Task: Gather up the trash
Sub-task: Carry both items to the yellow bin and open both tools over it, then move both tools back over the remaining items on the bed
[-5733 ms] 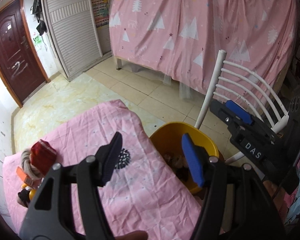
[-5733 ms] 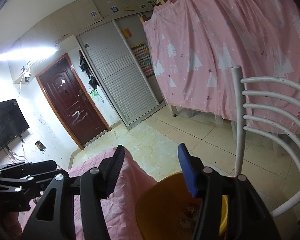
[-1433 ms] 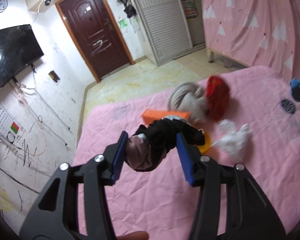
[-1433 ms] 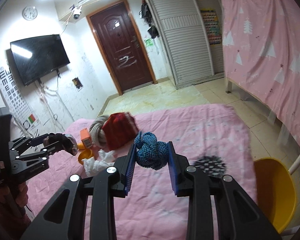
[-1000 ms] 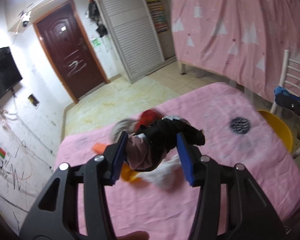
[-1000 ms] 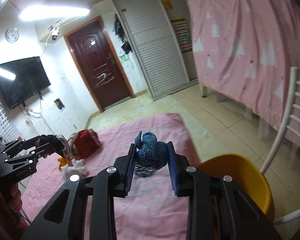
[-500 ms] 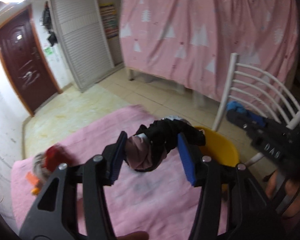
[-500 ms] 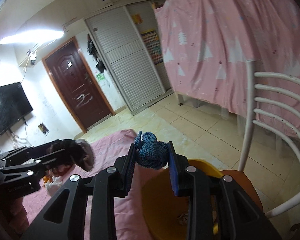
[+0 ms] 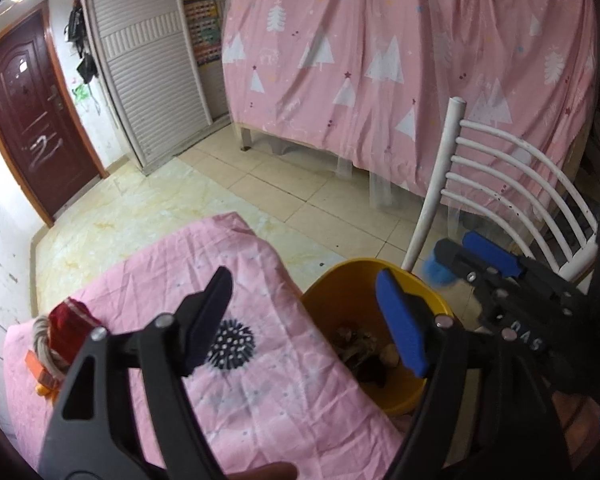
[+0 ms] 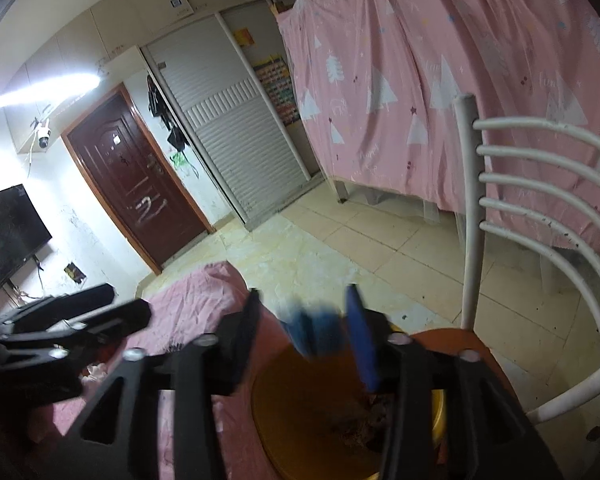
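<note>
Left gripper [image 9: 304,320] tilted down over yellow bin [image 9: 416,280], lower centre; jaws just opened wide, empty. Right gripper [image 10: 304,332] jaws just opening, blurred blue knitted ball [image 10: 316,332] loose between them.

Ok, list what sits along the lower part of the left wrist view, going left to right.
Orange item at the cloth's left edge → rope coil with the red piece → black spiky ball → yellow bin → right gripper, a blurred blue knit ball at its tips.

Blue knitted bundle [image 10: 314,330] blurred between right gripper [image 10: 306,330] fingers; shape unreadable.
</note>
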`<state>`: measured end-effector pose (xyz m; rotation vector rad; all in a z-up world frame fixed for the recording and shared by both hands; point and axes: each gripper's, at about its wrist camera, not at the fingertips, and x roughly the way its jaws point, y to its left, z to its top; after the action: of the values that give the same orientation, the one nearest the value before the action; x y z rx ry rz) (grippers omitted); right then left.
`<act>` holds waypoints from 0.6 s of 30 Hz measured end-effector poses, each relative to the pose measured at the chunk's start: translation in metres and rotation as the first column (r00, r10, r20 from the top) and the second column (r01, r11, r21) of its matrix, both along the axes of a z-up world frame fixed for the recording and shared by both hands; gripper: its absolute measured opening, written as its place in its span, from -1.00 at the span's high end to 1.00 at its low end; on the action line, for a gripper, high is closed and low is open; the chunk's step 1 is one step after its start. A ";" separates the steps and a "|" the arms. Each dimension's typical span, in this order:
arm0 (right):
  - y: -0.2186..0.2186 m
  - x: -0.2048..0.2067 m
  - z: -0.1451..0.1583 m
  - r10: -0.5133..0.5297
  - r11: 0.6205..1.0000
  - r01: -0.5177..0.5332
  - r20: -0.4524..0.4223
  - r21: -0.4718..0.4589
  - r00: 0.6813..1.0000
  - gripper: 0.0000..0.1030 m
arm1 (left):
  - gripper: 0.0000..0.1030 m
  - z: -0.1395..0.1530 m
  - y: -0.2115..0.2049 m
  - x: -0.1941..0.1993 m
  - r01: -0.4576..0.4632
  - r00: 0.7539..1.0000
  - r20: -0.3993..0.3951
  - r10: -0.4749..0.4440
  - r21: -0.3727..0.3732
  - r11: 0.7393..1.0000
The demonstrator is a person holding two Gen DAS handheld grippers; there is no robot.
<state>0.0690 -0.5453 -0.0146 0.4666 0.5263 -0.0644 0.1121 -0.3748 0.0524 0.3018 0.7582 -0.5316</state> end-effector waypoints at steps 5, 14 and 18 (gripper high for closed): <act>0.009 0.003 0.000 0.012 1.000 -0.012 -0.003 -0.012 1.000 -0.14 | -0.38 0.006 0.024 -0.001 -0.023 1.000 -0.009 0.023 -0.027 0.999; 0.036 0.003 0.009 0.059 0.998 -0.058 0.011 -0.034 0.998 -0.14 | -0.38 0.019 0.058 -0.005 -0.049 0.999 0.013 0.050 -0.065 0.997; 0.058 0.007 0.012 0.098 0.994 -0.098 0.004 -0.049 0.995 -0.15 | -0.38 0.024 0.084 -0.006 -0.081 0.996 0.021 0.083 -0.084 0.993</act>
<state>0.0761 -0.4876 -0.0027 0.3922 0.5395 0.0182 0.1060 -0.2912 0.0760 0.1991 0.7201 -0.4800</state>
